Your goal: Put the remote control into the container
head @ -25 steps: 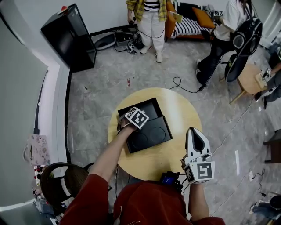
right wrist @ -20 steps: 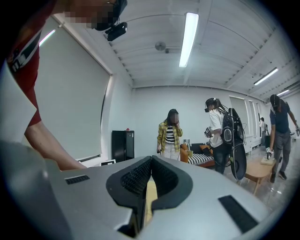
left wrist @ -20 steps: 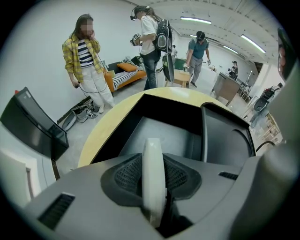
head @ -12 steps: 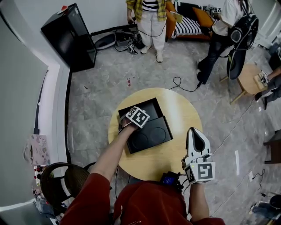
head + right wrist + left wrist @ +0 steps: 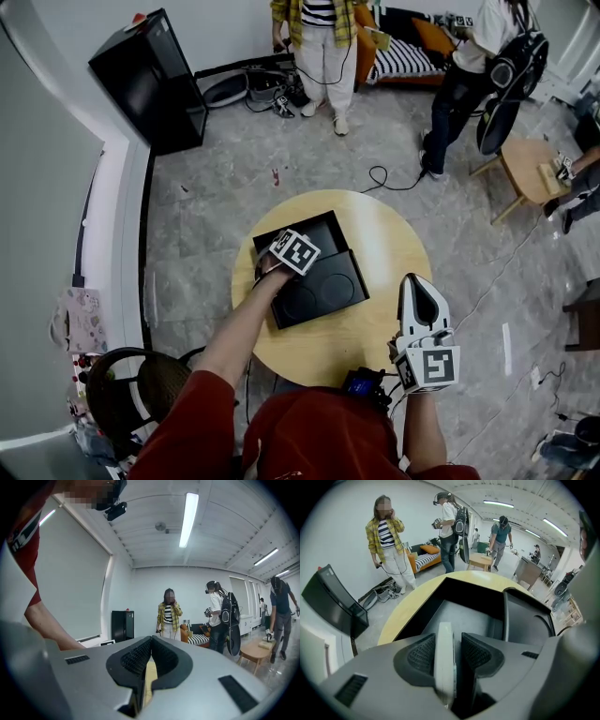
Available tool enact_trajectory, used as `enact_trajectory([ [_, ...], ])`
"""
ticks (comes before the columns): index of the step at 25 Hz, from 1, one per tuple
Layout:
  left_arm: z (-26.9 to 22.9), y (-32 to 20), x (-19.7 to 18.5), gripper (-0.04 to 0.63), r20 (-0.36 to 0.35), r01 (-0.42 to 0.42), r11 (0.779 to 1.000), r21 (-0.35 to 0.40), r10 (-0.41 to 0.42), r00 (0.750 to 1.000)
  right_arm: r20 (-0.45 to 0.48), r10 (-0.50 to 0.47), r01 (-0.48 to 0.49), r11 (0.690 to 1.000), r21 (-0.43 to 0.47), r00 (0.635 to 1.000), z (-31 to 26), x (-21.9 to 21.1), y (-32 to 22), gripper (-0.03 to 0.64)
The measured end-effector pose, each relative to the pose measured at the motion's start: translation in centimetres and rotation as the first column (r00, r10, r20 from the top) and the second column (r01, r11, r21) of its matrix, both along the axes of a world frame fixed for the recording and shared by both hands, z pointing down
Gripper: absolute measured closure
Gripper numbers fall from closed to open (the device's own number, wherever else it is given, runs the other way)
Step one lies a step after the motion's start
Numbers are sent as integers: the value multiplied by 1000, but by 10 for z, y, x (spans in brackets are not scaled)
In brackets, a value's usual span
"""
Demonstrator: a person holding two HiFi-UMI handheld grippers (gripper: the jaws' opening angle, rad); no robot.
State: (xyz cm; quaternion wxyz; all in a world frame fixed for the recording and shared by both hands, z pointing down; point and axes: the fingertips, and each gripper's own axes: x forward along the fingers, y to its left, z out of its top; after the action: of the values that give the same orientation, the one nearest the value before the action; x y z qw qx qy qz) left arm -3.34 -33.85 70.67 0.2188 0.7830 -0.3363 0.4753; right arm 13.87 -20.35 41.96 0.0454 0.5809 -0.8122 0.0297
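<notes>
Remote control (image 5: pixel 444 660) stands on edge between the fingers of my left gripper (image 5: pixel 449 645), at the left edge of the black container (image 5: pixel 471 616). Those fingers have just been opening, and a gap now shows on its right side, so I judge it released. My right gripper (image 5: pixel 149 656), near right, is closed and empty.

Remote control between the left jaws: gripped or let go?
Let go: the left gripper has just been opening its jaws; the white remote control stands between them, touching one jaw, with a gap at the other.
</notes>
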Motion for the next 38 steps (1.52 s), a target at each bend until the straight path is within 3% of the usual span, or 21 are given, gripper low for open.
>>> enact_trajectory([
  [3, 1, 0, 1, 423, -15, 8, 1000, -15, -9, 1000, -3, 0, 0, 1000, -5, 1000, -2, -2, 0, 594],
  [11, -21, -8, -8, 391, -5, 47, 998, 43, -47, 999, 35, 7, -7, 1000, 3, 999, -8, -3, -2, 594],
  [19, -39, -7, 4, 391, -138, 76, 996, 51, -68, 988, 42, -5, 5, 1000, 9, 999, -11, -6, -2, 594],
  [33, -103, -6, -4, 391, -273, 172, 970, 174, -120, 954, 30, -12, 12, 1000, 8, 999, -10, -12, 0, 594],
  [38, -138, 0, 0, 391, -332, 196, 943, 268, -101, 938, 52, -24, 23, 999, 24, 998, -14, -18, -2, 594],
])
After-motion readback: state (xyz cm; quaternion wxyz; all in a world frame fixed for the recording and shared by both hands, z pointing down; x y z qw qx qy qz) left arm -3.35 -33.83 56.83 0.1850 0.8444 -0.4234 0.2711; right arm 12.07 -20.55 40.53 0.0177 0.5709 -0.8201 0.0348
